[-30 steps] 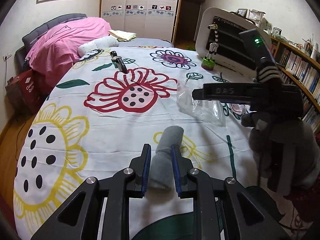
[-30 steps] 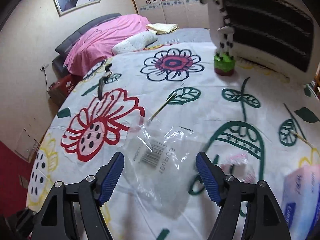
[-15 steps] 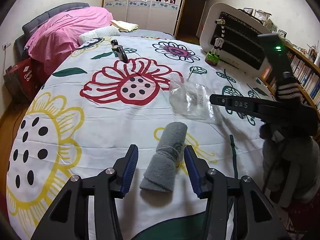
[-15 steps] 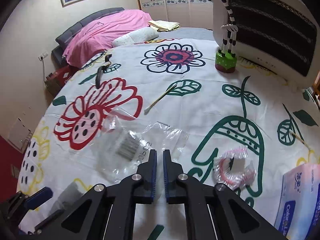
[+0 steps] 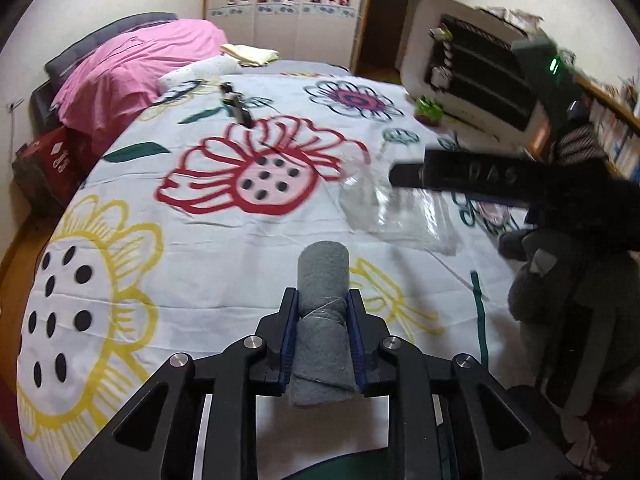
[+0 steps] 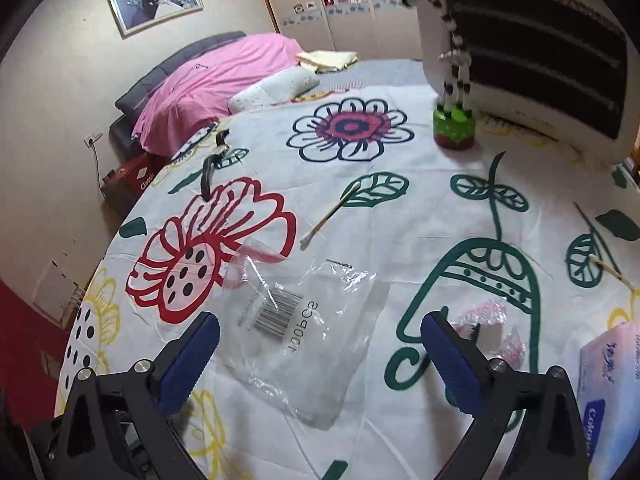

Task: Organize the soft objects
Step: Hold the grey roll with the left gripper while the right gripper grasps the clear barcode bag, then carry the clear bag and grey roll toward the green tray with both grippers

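A grey rolled cloth (image 5: pixel 323 276) lies on the flowered tablecloth (image 5: pixel 240 264), pointing away from me. My left gripper (image 5: pixel 322 300) has the roll between its blue pads; the jaws are closing and the pads press on both its sides. A clear plastic bag (image 6: pixel 316 364) with a barcode label lies flat to the right of the roll. My right gripper (image 6: pixel 320 320) hovers over the bag, its jaws opening wide, the pads apart from the plastic. In the left wrist view the bag (image 5: pixel 400 216) lies under the right gripper's black body.
Near the bag lie a cotton swab (image 6: pixel 332 212), a crumpled pink wrapper (image 6: pixel 488 320) and a tissue pack (image 6: pixel 612 380). A zebra figure on a green base (image 6: pixel 454 128) stands before a white appliance (image 6: pixel 520 40). A black tool (image 6: pixel 208 176) lies far left. A grey-sleeved arm (image 5: pixel 560 300) is at right.
The left jaws opened around the grey roll, then closed on it again. The right jaws went from open to shut by the bag and now stand wide open over it.
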The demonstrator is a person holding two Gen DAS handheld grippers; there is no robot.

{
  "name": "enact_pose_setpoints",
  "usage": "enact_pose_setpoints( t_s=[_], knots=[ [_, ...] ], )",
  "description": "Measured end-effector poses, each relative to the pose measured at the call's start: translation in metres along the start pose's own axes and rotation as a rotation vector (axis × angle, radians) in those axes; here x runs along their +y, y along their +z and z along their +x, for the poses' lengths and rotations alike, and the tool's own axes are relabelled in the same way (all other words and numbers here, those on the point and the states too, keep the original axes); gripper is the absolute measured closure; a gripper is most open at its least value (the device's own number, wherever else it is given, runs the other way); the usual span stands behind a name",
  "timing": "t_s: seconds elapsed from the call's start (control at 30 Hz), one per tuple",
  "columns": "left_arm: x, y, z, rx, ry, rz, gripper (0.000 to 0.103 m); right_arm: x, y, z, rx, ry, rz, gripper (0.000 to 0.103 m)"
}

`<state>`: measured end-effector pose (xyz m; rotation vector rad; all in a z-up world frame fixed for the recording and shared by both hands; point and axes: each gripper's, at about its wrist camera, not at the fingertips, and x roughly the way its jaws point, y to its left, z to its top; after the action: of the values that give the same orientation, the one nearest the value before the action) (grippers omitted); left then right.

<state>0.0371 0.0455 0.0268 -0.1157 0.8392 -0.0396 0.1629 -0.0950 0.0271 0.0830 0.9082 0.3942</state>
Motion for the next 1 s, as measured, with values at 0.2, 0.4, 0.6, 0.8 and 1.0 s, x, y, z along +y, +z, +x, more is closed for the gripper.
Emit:
enact_pose_setpoints(
  t_s=[0.2, 0.4, 0.6, 0.8, 1.0],
  knots=[
    [0.022, 0.005, -0.007, -0.036, 0.031, -0.085, 0.079, 0.015, 0.003, 0.025, 0.055, -0.050, -0.103, 0.000],
    [0.023, 0.004, -0.002, -0.015, 0.018, -0.098, 0.079, 0.041, -0.013, 0.025, 0.032, -0.119, -0.257, 0.041],
    [0.022, 0.003, -0.005, -0.018, 0.015, -0.102, 0.079, 0.044, -0.014, 0.014, 0.031, -0.121, -0.241, 0.096],
    [0.017, 0.004, -0.010, -0.027, 0.010, -0.091, 0.079, 0.033, -0.024, -0.009, 0.002, -0.069, -0.166, 0.099],
    [0.005, 0.005, -0.017, -0.038, -0.006, -0.064, 0.079, 0.025, -0.032, -0.044, -0.051, -0.033, -0.125, 0.099]
  ],
)
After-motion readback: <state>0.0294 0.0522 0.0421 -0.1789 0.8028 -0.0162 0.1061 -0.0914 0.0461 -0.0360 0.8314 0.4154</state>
